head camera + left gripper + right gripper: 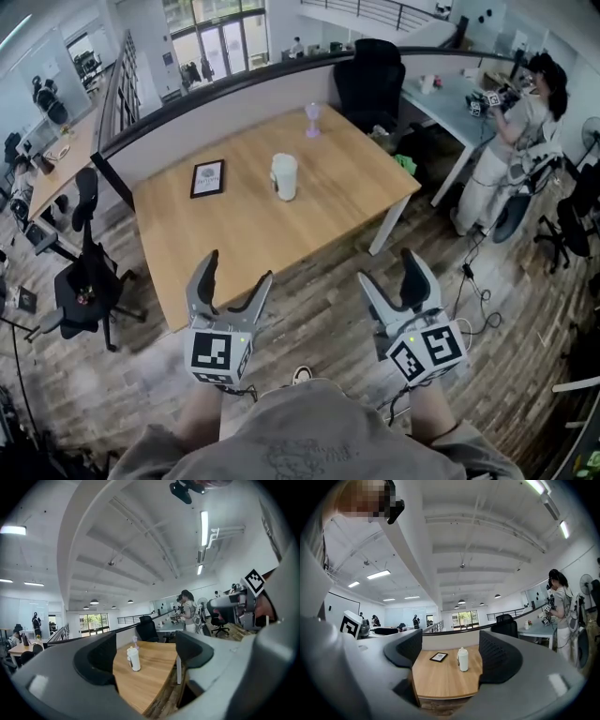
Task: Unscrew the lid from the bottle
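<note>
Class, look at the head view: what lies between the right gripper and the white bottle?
Nothing but bare wooden table and floor: the head view shows no object between the right gripper and the bottle.

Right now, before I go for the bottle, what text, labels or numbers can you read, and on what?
None readable.
Framed card on table: print too small.
Bottle: no label legible.
Left gripper and right gripper cubes: square marker patterns, no words.

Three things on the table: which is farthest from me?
The small purple item, at the table's far edge. The white bottle stands nearer; the black frame lies left of it.
</note>
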